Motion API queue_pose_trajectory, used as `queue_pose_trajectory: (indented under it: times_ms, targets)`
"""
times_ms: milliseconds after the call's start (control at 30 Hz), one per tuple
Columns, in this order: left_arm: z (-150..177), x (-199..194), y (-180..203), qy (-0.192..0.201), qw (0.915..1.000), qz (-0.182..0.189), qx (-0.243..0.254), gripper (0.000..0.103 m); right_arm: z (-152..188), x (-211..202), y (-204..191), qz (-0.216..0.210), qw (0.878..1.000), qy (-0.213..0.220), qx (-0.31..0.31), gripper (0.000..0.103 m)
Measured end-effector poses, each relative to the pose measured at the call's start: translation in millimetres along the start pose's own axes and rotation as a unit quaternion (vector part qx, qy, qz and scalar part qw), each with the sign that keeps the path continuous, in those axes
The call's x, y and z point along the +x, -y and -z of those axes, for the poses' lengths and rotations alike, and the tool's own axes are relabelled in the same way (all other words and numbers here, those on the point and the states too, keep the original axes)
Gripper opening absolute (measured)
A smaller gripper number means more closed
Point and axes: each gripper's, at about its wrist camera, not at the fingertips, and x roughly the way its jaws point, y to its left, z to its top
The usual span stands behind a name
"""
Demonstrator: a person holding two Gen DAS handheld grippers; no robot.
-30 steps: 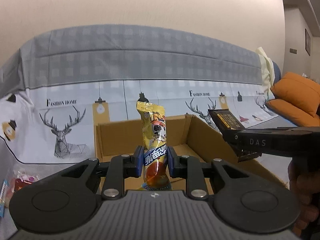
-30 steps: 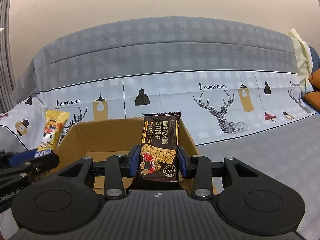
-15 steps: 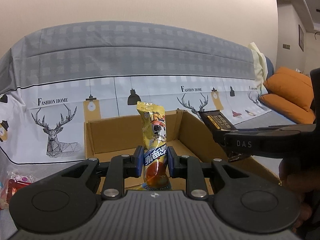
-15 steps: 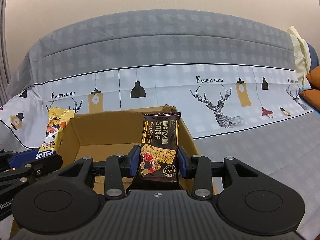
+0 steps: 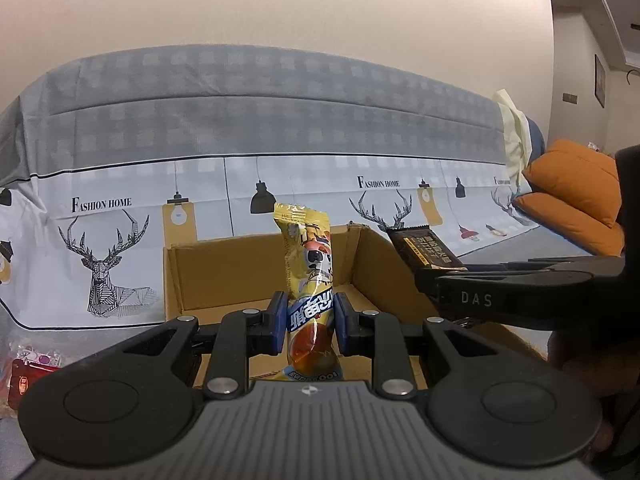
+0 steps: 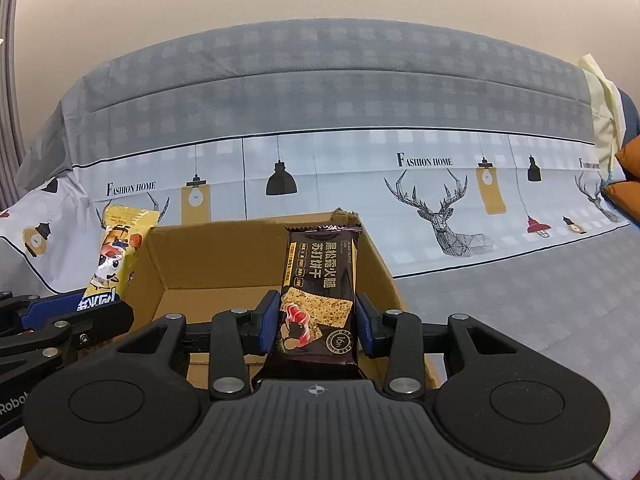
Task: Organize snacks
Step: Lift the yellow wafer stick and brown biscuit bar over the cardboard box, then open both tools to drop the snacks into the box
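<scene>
My left gripper [image 5: 310, 326] is shut on a yellow snack packet [image 5: 308, 264], held upright over the open cardboard box [image 5: 224, 272]. My right gripper [image 6: 316, 322] is shut on a dark brown cracker packet [image 6: 320, 280], upright over the same box [image 6: 224, 256]. The right gripper and its cracker packet [image 5: 426, 250] show at the right in the left wrist view. The left gripper and its yellow packet [image 6: 116, 256] show at the left in the right wrist view. The box floor looks bare where visible.
The box sits on a sofa under a grey and white deer-print cover [image 6: 440, 208]. Loose red and pink snack packets [image 5: 28, 368] lie left of the box. Orange cushions [image 5: 576, 196] sit at the far right.
Both grippers have moved closer to the box and a little over it, still holding their packets. The box looks larger in both views.
</scene>
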Motion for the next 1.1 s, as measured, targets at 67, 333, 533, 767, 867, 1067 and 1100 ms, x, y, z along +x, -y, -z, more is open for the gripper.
queue_pose_trajectory:
  times_ms: [67,333,533,767,867,1067,1100]
  targets:
    - [0.1,-0.4,-0.6,0.0,1.0,0.0,-0.002,0.027,0.2,-0.4,0.1,-0.001,1.0,0.002,0.0,0.042]
    - [-1.5,2.5,-5.3,-0.012,0.9995,0.02,-0.019,0.053,0.8,1.0,0.2,-0.004,1.0,-0.005,-0.001,0.048]
    - [-4.0,5.7,-20.4,-0.019,0.9987,-0.015,-0.046,0.058,1.2,6.9,5.1,0.025,0.999,-0.022,0.009,0.069]
    - [3.5,21.2,-52.9,-0.084,0.9887,-0.069,-0.104,0.058,11.9,26.6,17.0,0.126,0.988,-0.091,-0.002,0.072]
    - [5.0,20.8,-56.2,-0.091,0.9882,-0.065,-0.105,0.058,15.1,28.3,22.3,0.136,0.986,-0.102,0.004,0.072]
    - [9.0,15.5,-55.8,-0.093,0.9872,-0.073,-0.107,0.058,21.3,31.1,30.8,0.14,0.982,-0.122,0.011,0.058]
    - [9.6,16.0,-55.7,-0.096,0.9869,-0.074,-0.106,0.058,21.7,31.3,32.2,0.141,0.982,-0.125,0.011,0.051]
